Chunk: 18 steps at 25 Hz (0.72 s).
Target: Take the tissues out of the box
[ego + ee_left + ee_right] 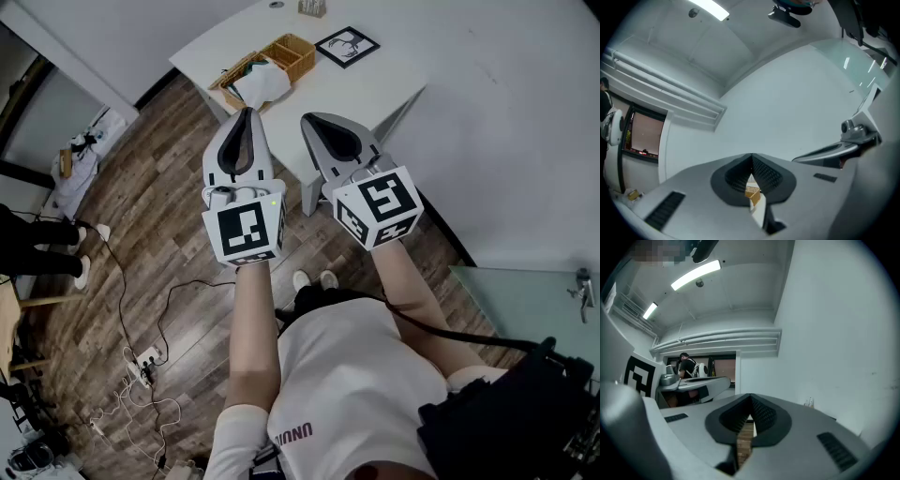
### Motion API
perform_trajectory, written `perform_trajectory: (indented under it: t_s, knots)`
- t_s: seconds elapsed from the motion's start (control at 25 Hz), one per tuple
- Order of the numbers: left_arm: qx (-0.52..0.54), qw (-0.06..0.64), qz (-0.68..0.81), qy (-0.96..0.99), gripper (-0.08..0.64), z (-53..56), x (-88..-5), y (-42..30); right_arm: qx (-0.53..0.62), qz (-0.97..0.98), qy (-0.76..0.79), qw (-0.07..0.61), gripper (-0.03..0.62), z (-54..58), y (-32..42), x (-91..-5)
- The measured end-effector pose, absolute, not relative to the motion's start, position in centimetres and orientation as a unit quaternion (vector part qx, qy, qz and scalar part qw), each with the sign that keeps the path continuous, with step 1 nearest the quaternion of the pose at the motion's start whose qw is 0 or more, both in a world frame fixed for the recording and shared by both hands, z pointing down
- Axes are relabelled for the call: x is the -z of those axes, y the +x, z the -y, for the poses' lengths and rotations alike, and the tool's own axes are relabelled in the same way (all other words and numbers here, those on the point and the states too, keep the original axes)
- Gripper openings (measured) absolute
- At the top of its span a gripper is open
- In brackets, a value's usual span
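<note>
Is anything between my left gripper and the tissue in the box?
Nothing visible does. The left gripper, shut and empty, faces the white tissue sticking up from the woven box across open air.

White table point(361, 98) on wood-plank floor point(159, 216), white walls point(834, 333), ceiling strip light point(696, 273).

hand-held grippers point(248, 112) point(309, 120) 2 | boxes point(225, 86) point(292, 56) 2 (side by side) | tissue point(262, 84) 1 | framed picture point(347, 46) 1 | table point(450, 56) 1
</note>
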<state>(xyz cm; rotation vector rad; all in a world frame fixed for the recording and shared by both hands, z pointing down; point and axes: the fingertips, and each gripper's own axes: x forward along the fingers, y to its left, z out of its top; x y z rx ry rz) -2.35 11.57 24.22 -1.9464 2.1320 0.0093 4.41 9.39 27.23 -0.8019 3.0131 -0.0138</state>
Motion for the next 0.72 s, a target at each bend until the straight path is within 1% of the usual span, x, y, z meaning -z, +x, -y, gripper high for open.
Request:
perform_trajectory:
  t_s: [0.56, 0.72]
  knots:
    - [-0.004, 0.123, -0.733, -0.669, 0.012, -10.6, -24.1, -3.5, 0.001, -0.967, -0.254, 0.005, 0.018, -8.9, 3.7, -27.1]
    - [-0.007, 0.122, -0.734, -0.668, 0.014, -10.7, -24.1, -3.9, -0.017, -0.966, -0.258, 0.000, 0.018, -9.0, 3.5, -27.1]
